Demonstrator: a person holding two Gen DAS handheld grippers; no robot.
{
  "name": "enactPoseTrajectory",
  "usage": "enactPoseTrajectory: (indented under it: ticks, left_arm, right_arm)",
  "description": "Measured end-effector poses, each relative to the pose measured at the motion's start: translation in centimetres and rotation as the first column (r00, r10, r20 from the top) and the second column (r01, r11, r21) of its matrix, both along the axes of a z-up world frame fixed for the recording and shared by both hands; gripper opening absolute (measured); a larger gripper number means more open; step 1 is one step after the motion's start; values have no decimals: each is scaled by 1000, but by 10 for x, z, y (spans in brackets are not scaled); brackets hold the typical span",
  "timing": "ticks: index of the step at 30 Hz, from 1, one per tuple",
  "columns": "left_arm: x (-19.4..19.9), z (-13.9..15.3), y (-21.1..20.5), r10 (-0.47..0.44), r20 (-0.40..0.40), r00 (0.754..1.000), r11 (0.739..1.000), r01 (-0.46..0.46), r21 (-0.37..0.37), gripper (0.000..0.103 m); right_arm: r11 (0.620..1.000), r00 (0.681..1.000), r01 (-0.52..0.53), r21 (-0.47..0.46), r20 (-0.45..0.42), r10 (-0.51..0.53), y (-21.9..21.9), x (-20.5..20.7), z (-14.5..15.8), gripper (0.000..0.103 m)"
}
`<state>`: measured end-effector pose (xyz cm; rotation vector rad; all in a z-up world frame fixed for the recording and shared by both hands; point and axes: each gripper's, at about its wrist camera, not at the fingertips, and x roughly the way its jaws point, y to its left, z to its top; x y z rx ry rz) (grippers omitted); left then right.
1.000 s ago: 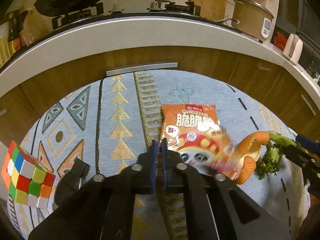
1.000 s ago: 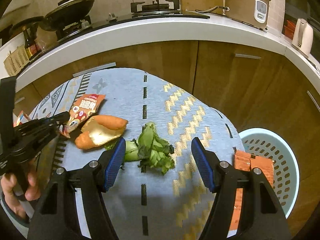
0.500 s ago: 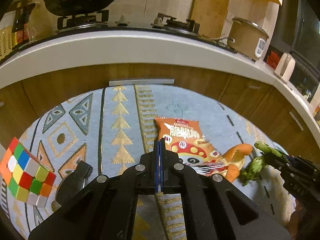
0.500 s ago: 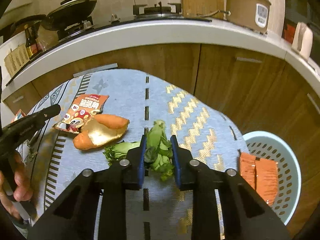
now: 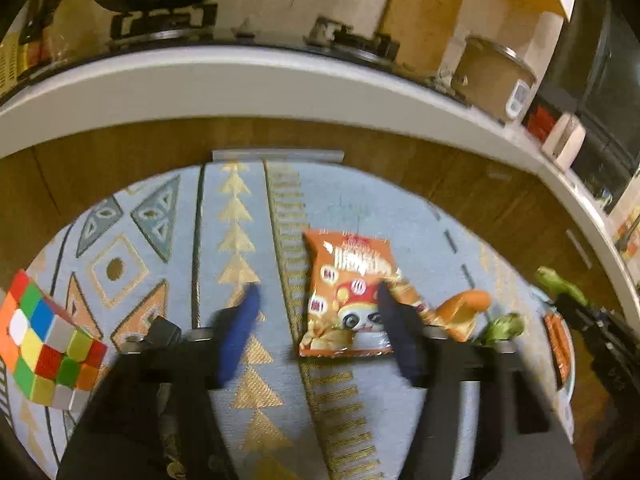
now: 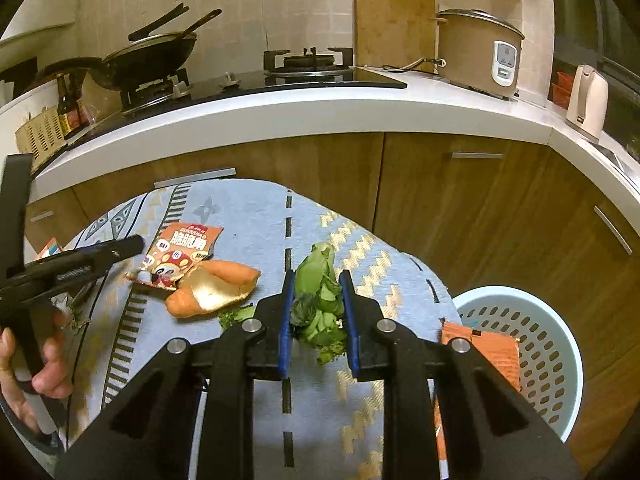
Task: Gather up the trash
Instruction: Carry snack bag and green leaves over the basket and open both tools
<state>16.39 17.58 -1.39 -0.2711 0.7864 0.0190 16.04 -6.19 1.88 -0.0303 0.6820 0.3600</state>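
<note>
Since earlier, left gripper [image 5: 316,312] has just opened over the packet [image 5: 344,292]; right gripper [image 6: 316,284], at centre frame, now clamps greens [image 6: 318,296].

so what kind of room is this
A home kitchen, most likely: a gas stove with a wok sits on the white counter, a rice cooker stands beside a cutting board, and wooden cabinets run below.
</note>
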Motion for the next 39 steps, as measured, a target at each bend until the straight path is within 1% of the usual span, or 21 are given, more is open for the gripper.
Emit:
enactPoseTrajectory:
  ticks: [2,4,5,7,8,9,10,11,12,14,17,19,23,28,32,35,39]
  left_arm:
    - [4,-7,-7,-37,-39,999,999,38,8,61]
    - [9,-14,-20,-53,-82,995,996,58,61,55]
    - [9,-16,-28,-67,-92,993,993,76,93,45]
    - [10,-19,-44,-79,-108,991,976,99,195,38]
    - [11,-19,-51,-59,-116,991,962,87,258,30]
    - [13,-18,-52,-49,-118,992,959,80,271,18]
    - [13,-18,-52,-42,-119,992,958,74,277,12]
    - [14,-17,-50,-32,-121,992,958,65,281,4]
    - [13,-16,-47,-25,-117,993,960,56,273,2]
    - [9,-13,-43,-29,-94,995,968,52,246,0]
    - [-2,0,-37,-28,-39,999,976,35,214,0]
    - [-13,16,-34,-46,28,999,985,41,167,0]
    - [-26,43,-40,-64,113,992,987,46,156,0]
    - [-45,76,-70,-115,202,973,985,84,152,0]
    - [-50,95,-104,-174,241,955,978,140,152,0]
    - [-52,99,-130,-217,250,944,972,185,146,0]
    - [-47,97,-176,-285,240,928,956,257,142,0]
  right_arm:
    - [1000,1000,-6,8,-9,6,1,0,-2,18]
    - [1000,1000,-9,17,-13,9,1,-1,-3,18]
    - [1000,1000,-12,20,-13,12,1,-1,-3,18]
    - [1000,1000,-15,21,-6,15,-1,-4,-3,18]
    - [1000,1000,-16,24,-6,16,-2,-4,-3,18]
    - [999,1000,-16,28,-7,16,-4,-5,-3,18]
    - [999,1000,-13,32,-9,14,-5,-4,-3,18]
    - [999,1000,-12,36,-11,12,-7,-4,-3,18]
    - [999,1000,-9,43,-13,9,-10,-3,-3,18]
    - [999,1000,-7,54,-11,7,-14,-5,-1,18]
    - [998,1000,-5,56,1,5,-18,-8,3,18]
    - [998,1000,-2,62,14,1,-22,-12,8,18]
    - [996,999,9,86,46,-13,-36,-22,22,18]
    - [992,994,34,118,95,-46,-61,-37,41,18]
    - [988,988,72,135,124,-89,-87,-49,52,18]
    - [984,982,112,139,133,-131,-110,-56,54,18]
    - [973,974,184,140,108,-200,-146,-58,45,18]
